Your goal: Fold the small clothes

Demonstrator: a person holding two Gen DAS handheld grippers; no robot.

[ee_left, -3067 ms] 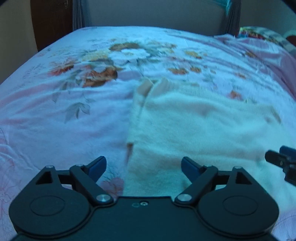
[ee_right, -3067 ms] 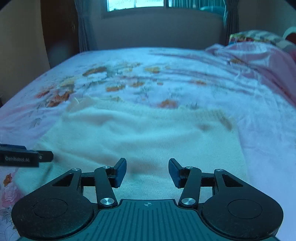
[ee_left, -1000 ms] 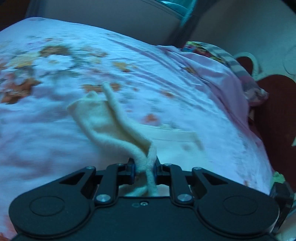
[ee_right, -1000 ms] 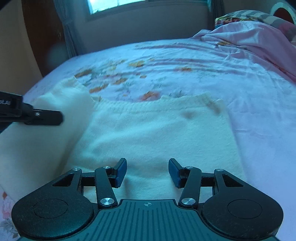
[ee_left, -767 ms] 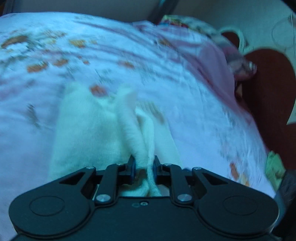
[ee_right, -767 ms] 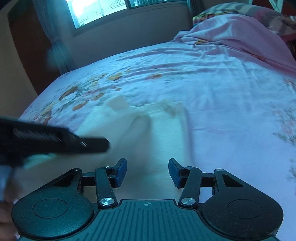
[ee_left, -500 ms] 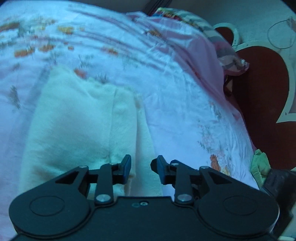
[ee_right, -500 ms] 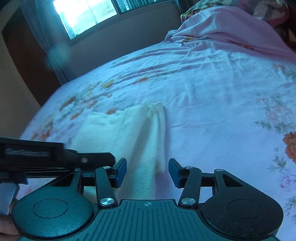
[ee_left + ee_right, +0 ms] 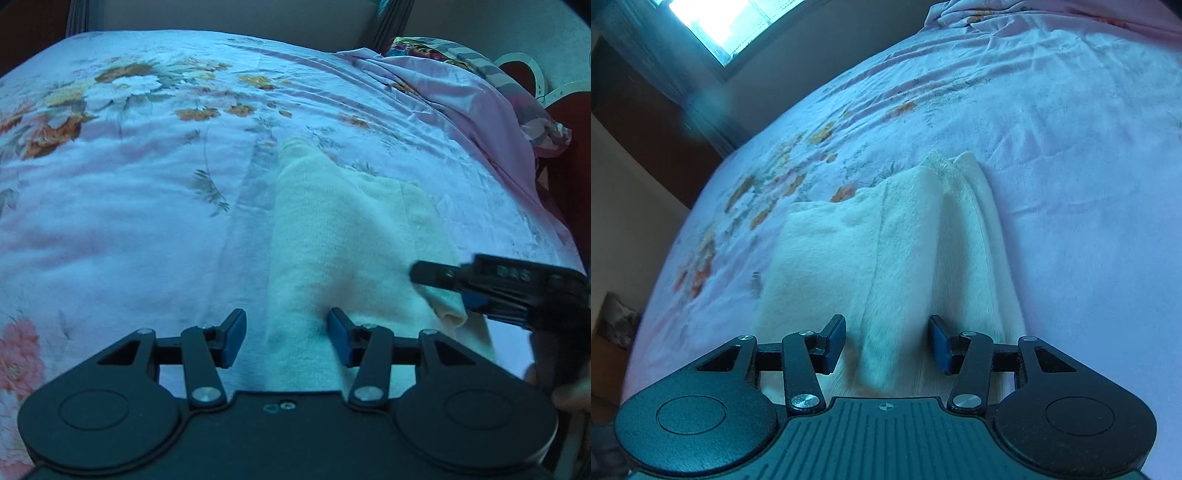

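Observation:
A cream knit garment (image 9: 343, 236) lies folded lengthwise on the floral bedsheet (image 9: 122, 206). My left gripper (image 9: 286, 338) is open and empty, its fingers straddling the garment's near left edge. My right gripper (image 9: 886, 341) is open, with a raised fold of the same garment (image 9: 886, 258) running between its fingers. The right gripper's fingers also show in the left wrist view (image 9: 443, 275) over the garment's near right corner.
A pink blanket (image 9: 461, 96) and a patterned pillow (image 9: 454, 51) lie at the bed's far right. A dark red heart-shaped headboard (image 9: 569, 122) stands at the right. A window (image 9: 731, 26) and curtain are at the far left.
My left gripper carried the garment's left side over to the right, let it go and opened wider. It has swung back left. My right gripper moved down close over the folded garment.

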